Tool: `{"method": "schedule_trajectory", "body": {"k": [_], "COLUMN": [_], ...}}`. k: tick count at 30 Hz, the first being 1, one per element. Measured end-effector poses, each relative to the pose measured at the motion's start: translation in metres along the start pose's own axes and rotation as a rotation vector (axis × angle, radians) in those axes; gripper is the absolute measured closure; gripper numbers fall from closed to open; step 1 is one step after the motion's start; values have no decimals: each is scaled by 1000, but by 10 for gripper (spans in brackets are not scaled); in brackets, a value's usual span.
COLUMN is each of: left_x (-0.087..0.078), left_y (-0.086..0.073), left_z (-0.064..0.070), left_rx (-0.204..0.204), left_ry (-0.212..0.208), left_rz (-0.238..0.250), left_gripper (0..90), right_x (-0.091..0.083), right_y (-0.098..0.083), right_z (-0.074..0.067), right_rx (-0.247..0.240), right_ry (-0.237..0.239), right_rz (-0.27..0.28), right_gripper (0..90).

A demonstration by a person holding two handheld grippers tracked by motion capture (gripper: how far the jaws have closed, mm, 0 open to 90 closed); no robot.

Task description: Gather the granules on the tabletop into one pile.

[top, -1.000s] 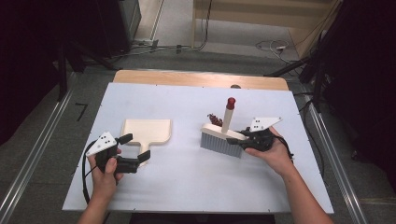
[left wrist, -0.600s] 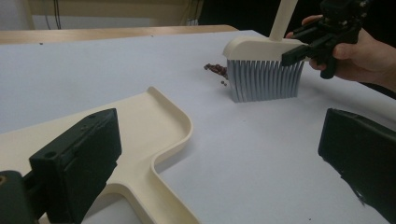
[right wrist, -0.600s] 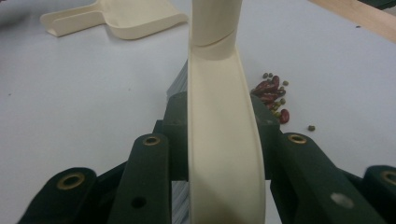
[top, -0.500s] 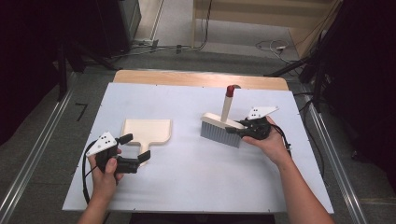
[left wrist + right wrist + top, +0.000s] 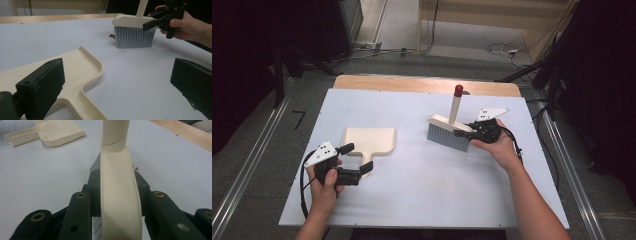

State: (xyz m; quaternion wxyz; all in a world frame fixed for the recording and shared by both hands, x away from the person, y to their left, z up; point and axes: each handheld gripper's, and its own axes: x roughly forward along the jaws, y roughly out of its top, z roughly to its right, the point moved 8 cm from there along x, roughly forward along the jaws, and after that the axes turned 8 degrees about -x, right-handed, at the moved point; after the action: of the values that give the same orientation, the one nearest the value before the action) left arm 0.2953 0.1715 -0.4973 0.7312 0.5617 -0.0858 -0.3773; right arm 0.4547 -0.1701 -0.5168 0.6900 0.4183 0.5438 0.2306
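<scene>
A cream dustpan (image 5: 369,140) (image 5: 82,65) lies flat on the left of the white table (image 5: 412,190). My left gripper (image 5: 357,159) (image 5: 117,87) stands open at the pan's handle, and its pads are not pressing on it. A brush (image 5: 447,131) (image 5: 133,37) (image 5: 120,195) with a cream head, grey bristles and a red-tipped handle stands right of centre, bristles down on the table. My right gripper (image 5: 462,134) (image 5: 150,23) (image 5: 117,180) is shut on the end of its head. A small dark crumb (image 5: 111,36) (image 5: 135,167) lies beside the bristles.
A wooden strip (image 5: 412,82) runs along the table's far edge. Metal rails (image 5: 252,165) flank the table on both sides. Cables (image 5: 502,50) lie on the floor beyond it. White table surface stretches between the dustpan and the brush.
My right gripper has carried the brush a little toward the far side of the table. The left gripper and the dustpan have stayed put.
</scene>
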Motion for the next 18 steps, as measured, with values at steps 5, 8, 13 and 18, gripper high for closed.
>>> {"method": "schedule_trajectory", "body": {"k": [5,8,13,18], "left_x": [0,0,0,0], "left_y": [0,0,0,0], "left_z": [0,0,0,0], "left_rx": [1,1,0,1], "left_ry": [1,2,0,1], "left_rz": [0,-2,1,-1], "left_gripper": [0,0,0,0], "right_x": [1,1,2,2], "right_y": [3,4,4,4], "right_z": [6,9,12,11], "right_rx": [0,2,12,25], "right_ry": [-12,-15,-15,-8], "right_rz": [-4,-3,-3,5], "right_gripper": [658,658,658,657]}}
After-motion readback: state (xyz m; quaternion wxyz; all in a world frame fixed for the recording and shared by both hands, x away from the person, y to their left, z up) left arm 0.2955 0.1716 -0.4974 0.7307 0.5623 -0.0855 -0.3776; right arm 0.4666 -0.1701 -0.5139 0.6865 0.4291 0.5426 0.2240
